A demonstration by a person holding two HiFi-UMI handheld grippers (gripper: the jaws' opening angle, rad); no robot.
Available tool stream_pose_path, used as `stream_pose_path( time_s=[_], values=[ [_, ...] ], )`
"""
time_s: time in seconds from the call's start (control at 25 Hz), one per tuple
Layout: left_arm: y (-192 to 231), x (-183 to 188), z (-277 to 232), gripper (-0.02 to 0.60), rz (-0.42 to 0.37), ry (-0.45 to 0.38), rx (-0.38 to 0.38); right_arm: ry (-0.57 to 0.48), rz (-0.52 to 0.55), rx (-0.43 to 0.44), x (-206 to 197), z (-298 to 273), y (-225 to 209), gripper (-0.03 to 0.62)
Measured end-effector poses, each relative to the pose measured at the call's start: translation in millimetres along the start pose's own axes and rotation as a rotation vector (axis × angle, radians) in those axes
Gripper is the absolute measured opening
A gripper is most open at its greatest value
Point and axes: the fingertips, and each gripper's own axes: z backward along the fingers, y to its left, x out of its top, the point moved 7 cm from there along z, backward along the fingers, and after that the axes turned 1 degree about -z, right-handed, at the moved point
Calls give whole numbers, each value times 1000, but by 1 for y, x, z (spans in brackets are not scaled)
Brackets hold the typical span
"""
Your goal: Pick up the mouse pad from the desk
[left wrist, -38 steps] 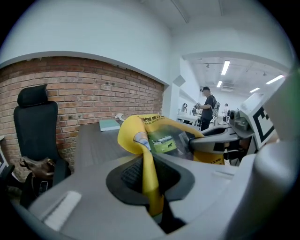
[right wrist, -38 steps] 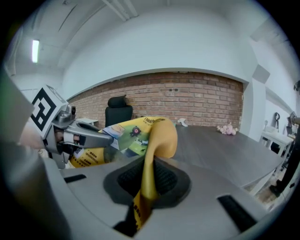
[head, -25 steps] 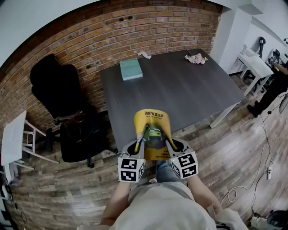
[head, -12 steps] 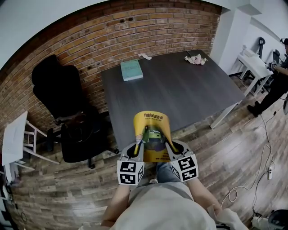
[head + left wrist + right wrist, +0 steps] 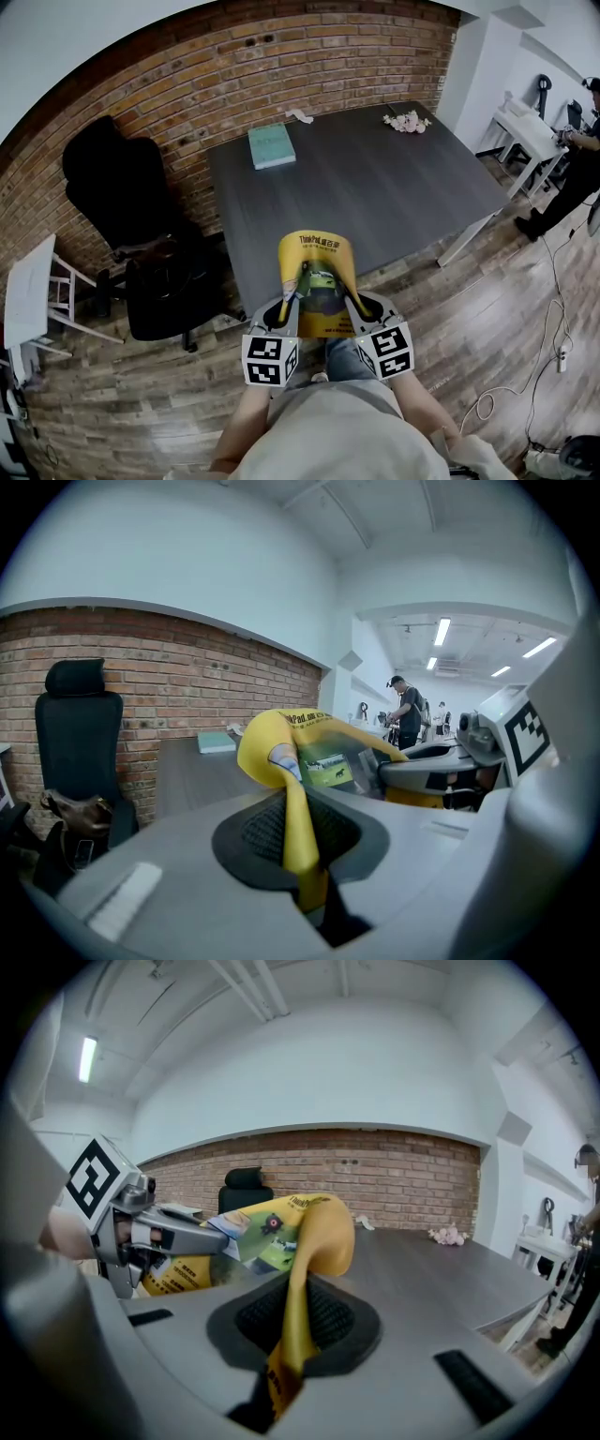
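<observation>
1. The mouse pad (image 5: pixel 318 267) is yellow, with a green picture and dark letters on it.
2. It is soft and bends up in the middle like a hump.
3. The left gripper (image 5: pixel 292 300) pinches its left edge, and the right gripper (image 5: pixel 351 300) pinches its right edge.
4. It is held up by the near edge of the dark desk (image 5: pixel 375 187), not lying flat.

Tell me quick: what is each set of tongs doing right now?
Left tongs: closed, pinching one edge of the yellow mouse pad.
Right tongs: closed, pinching the opposite edge of the same mouse pad.
</observation>
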Motion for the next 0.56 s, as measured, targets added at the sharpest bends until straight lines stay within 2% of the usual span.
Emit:
stream_pose_path(
  time_s=[0.56],
  values=[
    [8,7,-10,29,5,-4,-3,-4,2,9,6,-12,-8,25]
  ],
)
